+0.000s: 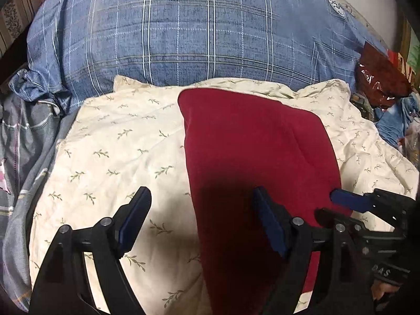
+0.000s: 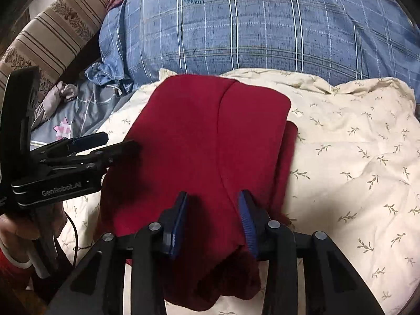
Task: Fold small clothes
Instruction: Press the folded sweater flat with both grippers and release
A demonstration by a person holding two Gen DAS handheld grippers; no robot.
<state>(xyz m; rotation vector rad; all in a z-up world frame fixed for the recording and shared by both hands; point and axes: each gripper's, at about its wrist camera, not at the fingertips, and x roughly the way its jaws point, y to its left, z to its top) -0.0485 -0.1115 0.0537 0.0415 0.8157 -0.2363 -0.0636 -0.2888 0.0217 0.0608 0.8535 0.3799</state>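
A dark red garment (image 1: 249,141) lies folded lengthwise on a cream leaf-print cloth (image 1: 110,141); it also shows in the right wrist view (image 2: 199,141). My left gripper (image 1: 199,202) is open wide, its jaws straddling the garment's left edge just above it. My right gripper (image 2: 212,202) is open above the garment's near end, with fabric bunched below it. The right gripper also shows in the left wrist view (image 1: 341,204) at the garment's right edge. The left gripper shows in the right wrist view (image 2: 118,141) at the garment's left edge.
A large blue plaid pillow (image 1: 183,39) lies behind the cream cloth (image 2: 354,157). A grey quilt (image 1: 23,141) is bunched at the left, a striped sofa arm (image 2: 52,31) beyond it. Red and blue items (image 1: 380,84) pile at the right.
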